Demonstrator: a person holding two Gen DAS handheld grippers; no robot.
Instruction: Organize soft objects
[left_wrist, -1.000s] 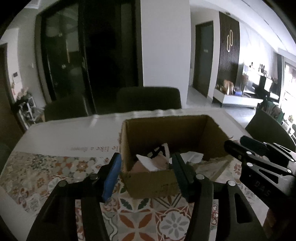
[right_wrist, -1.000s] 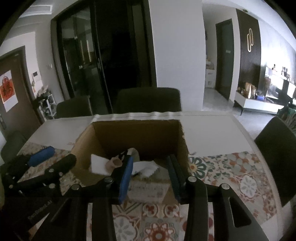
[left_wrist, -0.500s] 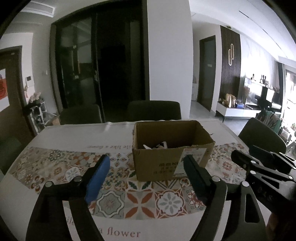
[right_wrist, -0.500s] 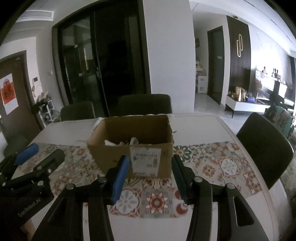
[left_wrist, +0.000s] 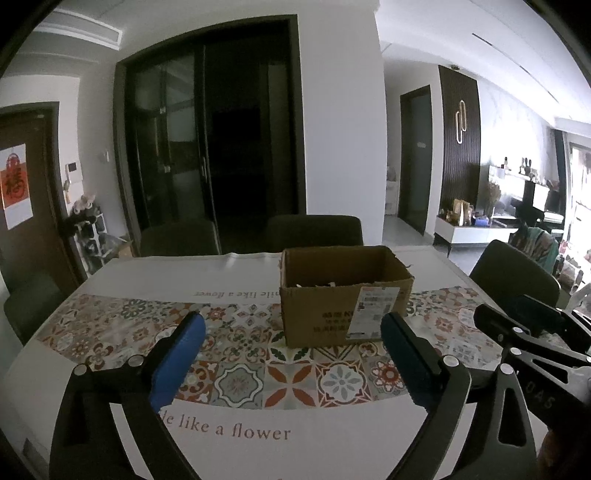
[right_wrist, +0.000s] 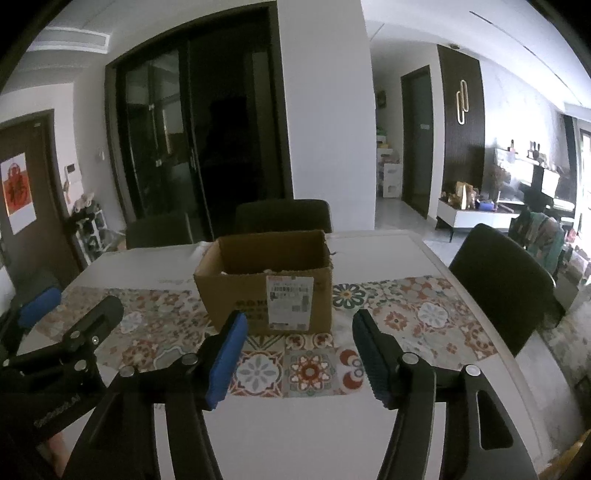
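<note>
An open brown cardboard box (left_wrist: 343, 295) stands on the patterned table runner (left_wrist: 240, 380); it also shows in the right wrist view (right_wrist: 266, 284). Pale soft things just show over its rim (left_wrist: 317, 285). My left gripper (left_wrist: 291, 343) is open and empty, well in front of the box. My right gripper (right_wrist: 299, 339) is open and empty, also in front of the box. The right gripper shows at the right edge of the left wrist view (left_wrist: 532, 332); the left gripper shows at the left edge of the right wrist view (right_wrist: 70, 314).
The white table (left_wrist: 258, 443) carries the runner with printed words. Dark chairs stand at the far side (left_wrist: 314, 230) and at the right (right_wrist: 506, 280). Dark glass doors (left_wrist: 207, 147) are behind the table.
Both grippers have pulled back from over the box toward the table's near edge, and both have opened wider. The box now sits farther away, its contents mostly hidden by its wall.
</note>
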